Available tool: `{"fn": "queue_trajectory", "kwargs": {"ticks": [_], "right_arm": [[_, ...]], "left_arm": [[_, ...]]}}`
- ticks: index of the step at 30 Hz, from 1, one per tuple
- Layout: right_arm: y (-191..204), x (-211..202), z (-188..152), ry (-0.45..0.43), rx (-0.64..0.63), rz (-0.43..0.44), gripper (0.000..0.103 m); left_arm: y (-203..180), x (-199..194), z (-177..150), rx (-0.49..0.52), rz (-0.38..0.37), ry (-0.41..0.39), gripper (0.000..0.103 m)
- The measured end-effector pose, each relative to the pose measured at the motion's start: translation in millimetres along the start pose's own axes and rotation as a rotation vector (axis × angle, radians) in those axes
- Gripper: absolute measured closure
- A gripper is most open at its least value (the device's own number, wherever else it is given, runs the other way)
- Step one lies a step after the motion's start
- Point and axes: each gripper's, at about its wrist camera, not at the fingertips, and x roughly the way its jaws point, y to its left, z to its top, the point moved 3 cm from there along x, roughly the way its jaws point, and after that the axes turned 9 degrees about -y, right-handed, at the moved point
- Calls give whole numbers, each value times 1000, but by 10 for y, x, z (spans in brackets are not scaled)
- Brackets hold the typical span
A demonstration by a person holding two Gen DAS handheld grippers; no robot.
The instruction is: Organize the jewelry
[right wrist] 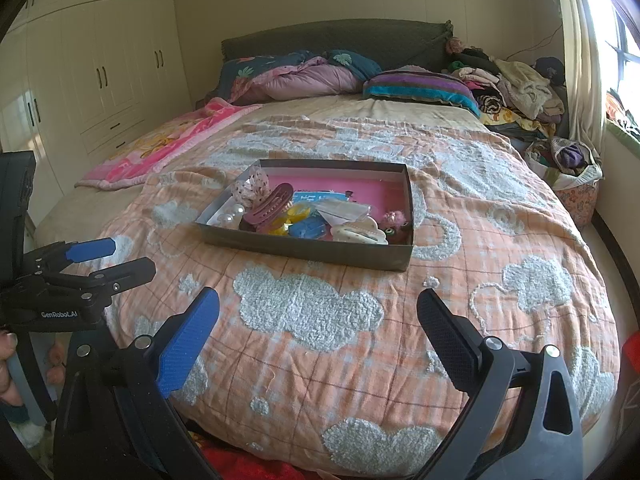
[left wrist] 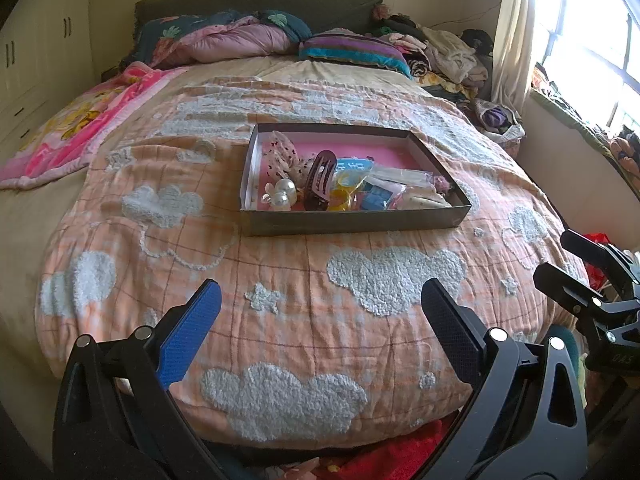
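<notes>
A shallow dark box (left wrist: 352,222) with a pink floor sits on the bed's orange cloud quilt (left wrist: 280,280); it also shows in the right wrist view (right wrist: 304,250). It holds a dark maroon hair claw (left wrist: 318,180), big pearl pieces (left wrist: 282,194), a dotted bow (left wrist: 282,150), yellow and blue clips (left wrist: 374,196) and a cream claw clip (right wrist: 360,232). My left gripper (left wrist: 320,304) is open and empty, well short of the box. My right gripper (right wrist: 318,308) is open and empty, also short of the box. Each gripper shows at the edge of the other's view.
Pillows and a folded pink duvet (left wrist: 236,40) lie at the headboard. A pink cartoon blanket (left wrist: 76,128) lies at the left. Piled clothes (left wrist: 448,56) fill the far right corner by the window. White wardrobes (right wrist: 100,60) stand at the left.
</notes>
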Motion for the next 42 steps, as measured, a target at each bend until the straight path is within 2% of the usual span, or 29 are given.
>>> {"fn": "queue_trajectory", "kwargs": {"ticks": [42], "right_arm": [[-60, -42, 33, -2, -1, -7, 4]], "left_arm": [[-19, -50, -5, 11, 15, -9, 9]]}}
